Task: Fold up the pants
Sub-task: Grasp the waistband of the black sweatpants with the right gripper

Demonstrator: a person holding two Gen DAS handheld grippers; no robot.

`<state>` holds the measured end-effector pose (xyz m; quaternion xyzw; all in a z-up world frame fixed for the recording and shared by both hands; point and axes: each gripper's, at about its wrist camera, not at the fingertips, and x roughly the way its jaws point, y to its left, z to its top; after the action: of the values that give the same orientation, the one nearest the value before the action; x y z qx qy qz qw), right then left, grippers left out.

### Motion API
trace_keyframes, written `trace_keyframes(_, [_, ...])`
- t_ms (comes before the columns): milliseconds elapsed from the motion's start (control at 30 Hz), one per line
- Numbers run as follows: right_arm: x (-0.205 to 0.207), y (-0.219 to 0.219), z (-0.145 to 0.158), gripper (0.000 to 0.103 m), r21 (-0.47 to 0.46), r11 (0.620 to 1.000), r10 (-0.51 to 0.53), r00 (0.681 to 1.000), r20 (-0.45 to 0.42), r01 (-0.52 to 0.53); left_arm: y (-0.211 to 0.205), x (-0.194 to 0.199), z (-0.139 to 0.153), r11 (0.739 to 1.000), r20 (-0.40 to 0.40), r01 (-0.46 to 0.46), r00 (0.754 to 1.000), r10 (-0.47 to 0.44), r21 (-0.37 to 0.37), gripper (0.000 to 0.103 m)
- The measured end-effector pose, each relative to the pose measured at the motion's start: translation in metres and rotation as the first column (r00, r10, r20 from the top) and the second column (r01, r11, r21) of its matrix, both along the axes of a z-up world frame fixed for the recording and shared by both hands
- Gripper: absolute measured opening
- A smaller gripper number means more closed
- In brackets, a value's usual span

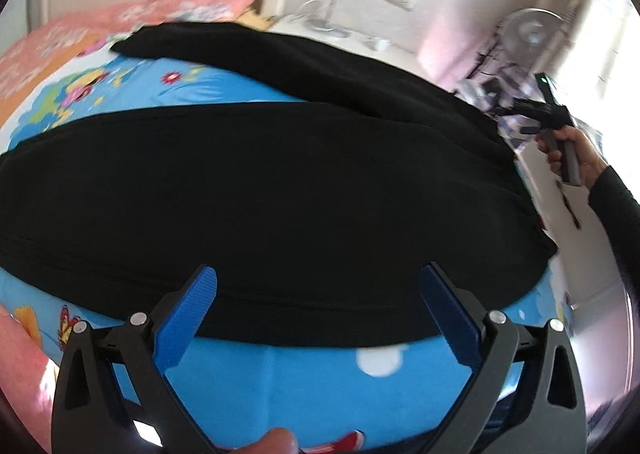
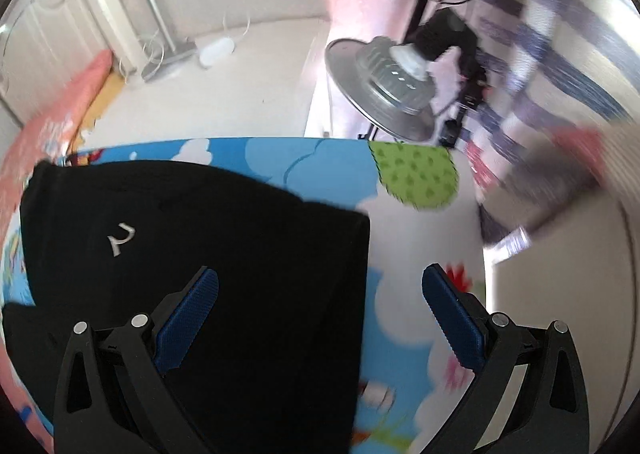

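Black pants (image 1: 260, 190) lie spread on a bed with a blue cartoon sheet (image 1: 256, 374), both legs running left. My left gripper (image 1: 318, 294) hovers open over the near leg's lower edge, holding nothing. In the left wrist view the right gripper (image 1: 536, 118) is held by a hand above the pants' far right end. In the right wrist view the black pants (image 2: 192, 254) carry a small white logo (image 2: 120, 240), and their straight end edge runs between my open right gripper's (image 2: 320, 294) blue pads (image 2: 188, 318).
A pink quilt (image 1: 120, 22) lies at the bed's far side. A silver lamp reflector (image 2: 380, 90) on a black stand rises past the bed's end, beside striped cloth (image 2: 540, 54). A white floor (image 2: 220, 94) and wall lie behind. A dark sleeve (image 1: 616, 214) reaches in at right.
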<state>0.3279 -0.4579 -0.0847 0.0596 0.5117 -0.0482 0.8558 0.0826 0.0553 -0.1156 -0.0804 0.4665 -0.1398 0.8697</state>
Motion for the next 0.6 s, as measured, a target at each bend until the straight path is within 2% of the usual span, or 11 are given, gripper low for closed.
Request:
trace_keyframes(200, [0.036,-0.011,-0.020,0.098,-0.042,0.993,0.109,0.993,-0.033,-0.111,0.033,0.025,-0.003,0.995,-0.047,-0.099,0.994,0.099,-0.002,0.101])
trace_keyframes(300, [0.046,-0.014,-0.030,0.095,-0.021,0.989,0.145,0.988,-0.049,-0.146,0.043,0.035,-0.004,0.991,-0.066,-0.135,0.989,0.135,0.000,0.101])
trace_keyframes(333, [0.047,-0.013,-0.032,0.091,-0.025,0.987,0.156,0.986,-0.055,-0.157,0.042,0.036,-0.004,0.990,-0.069,-0.141,0.988,0.140,0.002,0.101])
trace_keyframes(400, [0.048,-0.014,-0.038,0.074,0.009,0.984,0.179,0.982,-0.061,-0.179,0.045,0.039,-0.003,0.988,-0.079,-0.155,0.985,0.155,0.007,0.101])
trace_keyframes(433, [0.048,-0.015,-0.039,0.062,0.040,0.982,0.189,0.980,-0.058,-0.186,0.046,0.040,-0.003,0.987,-0.080,-0.161,0.984,0.161,0.006,0.101])
trace_keyframes(533, [0.041,-0.010,-0.034,0.044,0.024,0.981,0.196,0.980,-0.038,-0.195,0.048,0.045,-0.004,0.984,-0.090,-0.178,0.980,0.176,-0.012,0.101])
trace_keyframes(600, [0.032,-0.005,-0.021,0.038,0.014,0.982,0.191,0.982,-0.005,-0.191,0.046,0.049,-0.003,0.983,-0.091,-0.183,0.979,0.180,-0.022,0.101])
